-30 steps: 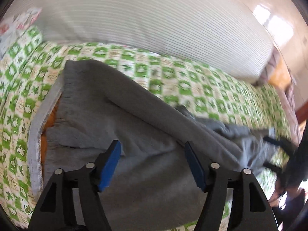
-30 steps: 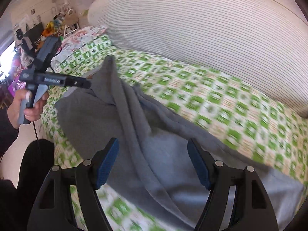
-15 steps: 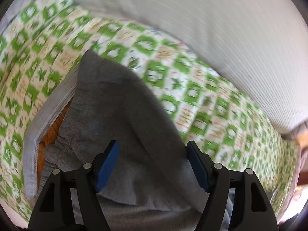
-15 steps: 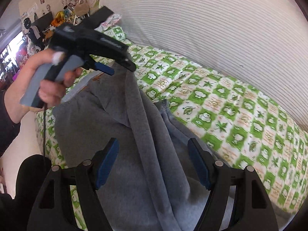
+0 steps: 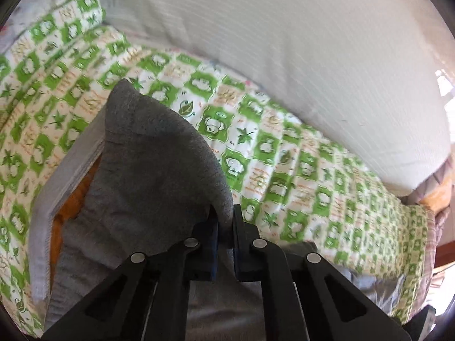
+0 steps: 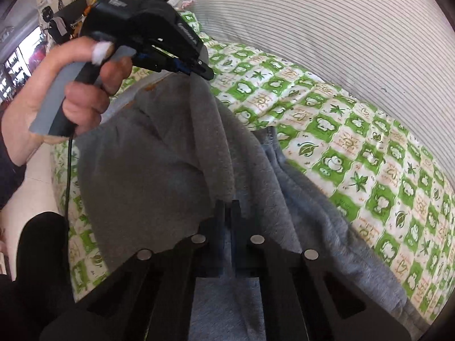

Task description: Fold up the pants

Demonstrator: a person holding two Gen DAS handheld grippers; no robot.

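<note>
Both my grippers angled steeply down. Left gripper (image 5: 225,227): jaws pinched on cloth. Right gripper (image 6: 227,213): same. My left hand (image 6: 71,96) wraps its handle.

Bright, even daylight fills both views, with glare at the left wrist view's right edge. Fisheye curvature bends the edges; dark vignettes ring the corners. Slight motion blur softens the bedspread (image 5: 298,170).

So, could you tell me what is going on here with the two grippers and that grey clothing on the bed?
A person is folding grey pants on a bed with a green-and-white patterned sheet. Each hand holds a gripper. The left gripper is shut on a raised ridge of the fabric, and the right gripper is shut on a fold farther along the same garment. A large striped pillow lies behind.
</note>
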